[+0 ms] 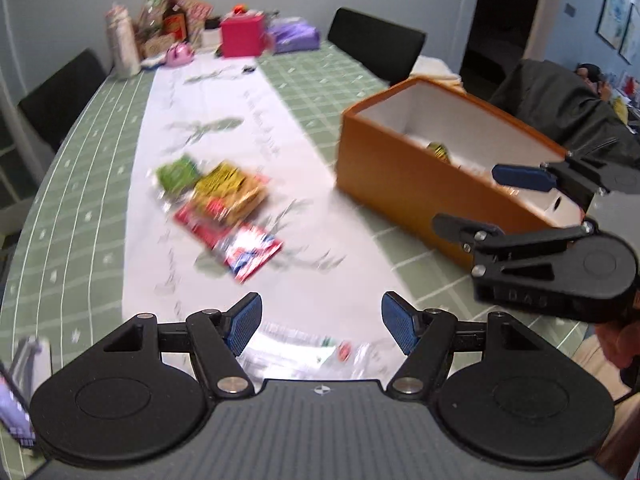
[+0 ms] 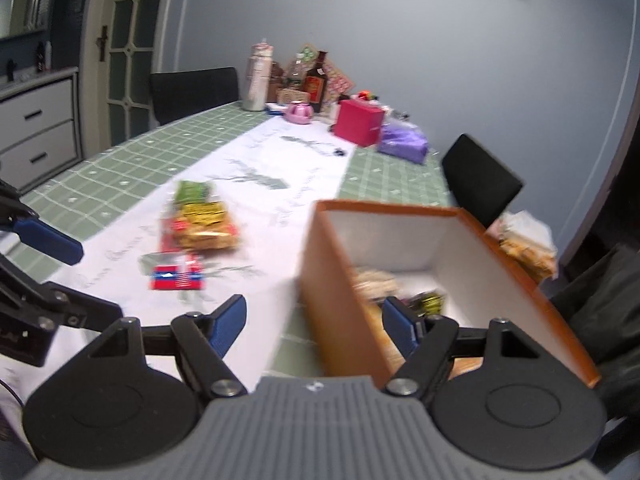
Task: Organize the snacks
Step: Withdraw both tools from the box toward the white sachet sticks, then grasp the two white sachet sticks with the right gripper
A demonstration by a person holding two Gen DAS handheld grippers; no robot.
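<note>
Several snack packets lie in a blurred pile on the white table runner [image 1: 224,92]: a green one [image 1: 178,172], a yellow one [image 1: 228,188], a red one [image 1: 200,228] and a red-and-blue one [image 1: 252,252]. My left gripper [image 1: 322,324] hangs open just short of the pile, above a clear packet [image 1: 304,348] on the cloth. The orange box [image 1: 400,188] with white inner walls stands to the right and holds a few snacks [image 2: 428,300]. My right gripper [image 2: 316,326] is open over the box's near corner [image 2: 340,280], holding nothing. It also shows in the left wrist view [image 1: 492,202].
Green checked tablecloth [image 1: 80,200]. The far end is cluttered: a brown bottle [image 1: 175,16], a silver canister [image 1: 122,40], a pink box [image 1: 242,36], a purple bag [image 1: 294,34]. Black chairs [image 1: 376,42] line both sides. A dark jacket [image 1: 560,108] lies beyond the box. Drawers [image 2: 36,132] stand at the left.
</note>
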